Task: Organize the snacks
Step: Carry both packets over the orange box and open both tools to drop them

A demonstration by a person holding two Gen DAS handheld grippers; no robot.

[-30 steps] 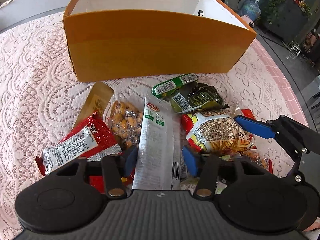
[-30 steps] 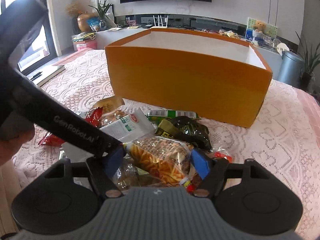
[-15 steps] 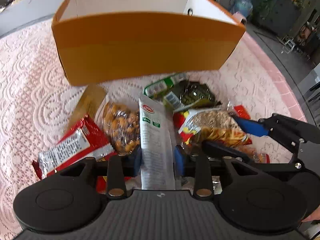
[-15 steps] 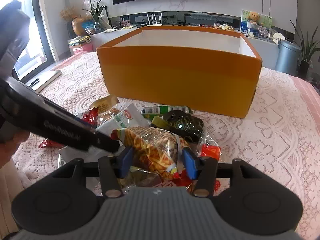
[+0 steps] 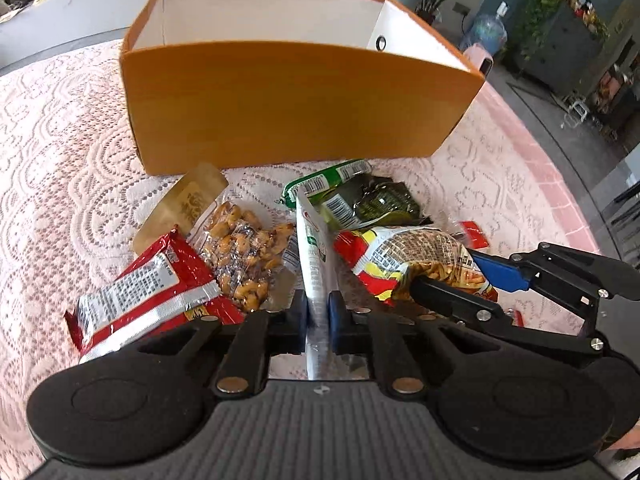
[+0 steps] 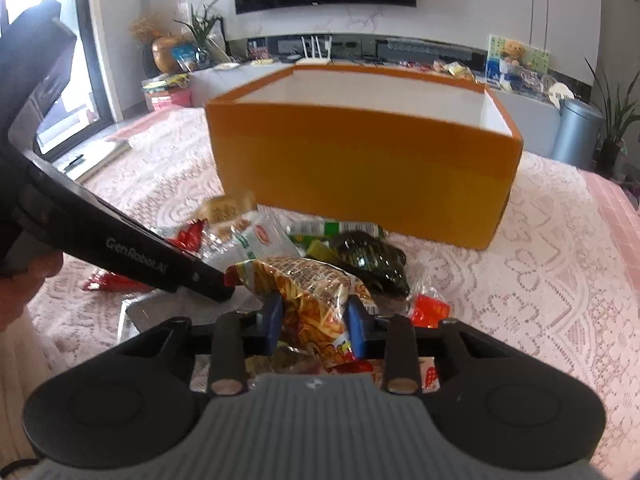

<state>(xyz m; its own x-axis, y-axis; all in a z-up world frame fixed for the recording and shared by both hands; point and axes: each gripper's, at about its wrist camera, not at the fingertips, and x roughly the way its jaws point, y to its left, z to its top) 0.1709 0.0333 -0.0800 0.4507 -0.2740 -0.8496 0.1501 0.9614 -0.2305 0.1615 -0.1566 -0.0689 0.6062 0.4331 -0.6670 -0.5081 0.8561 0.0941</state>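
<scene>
A pile of snack packets lies on the lace tablecloth in front of an orange box (image 5: 280, 100) with a white inside. My left gripper (image 5: 318, 320) is shut on a long white packet (image 5: 314, 256), which stands on edge between the pads. To its right, my right gripper (image 6: 315, 322) has its jaws closing on a bag of orange chip sticks (image 6: 308, 284). Both blue pads press into the bag's sides. In the left wrist view the same chip bag (image 5: 404, 252) sits between the right gripper's fingers (image 5: 500, 276).
Beside the held packets lie a red packet (image 5: 140, 292), a clear bag of nuts (image 5: 244, 252), a tan packet (image 5: 188, 204), dark green packets (image 5: 372, 200) and a small red packet (image 5: 472, 234). The table's edge runs along the right (image 5: 560, 200).
Both grippers' jaws have narrowed. The left has closed on the white packet, which has turned from flat to on edge. The right has come in against the chip bag.
</scene>
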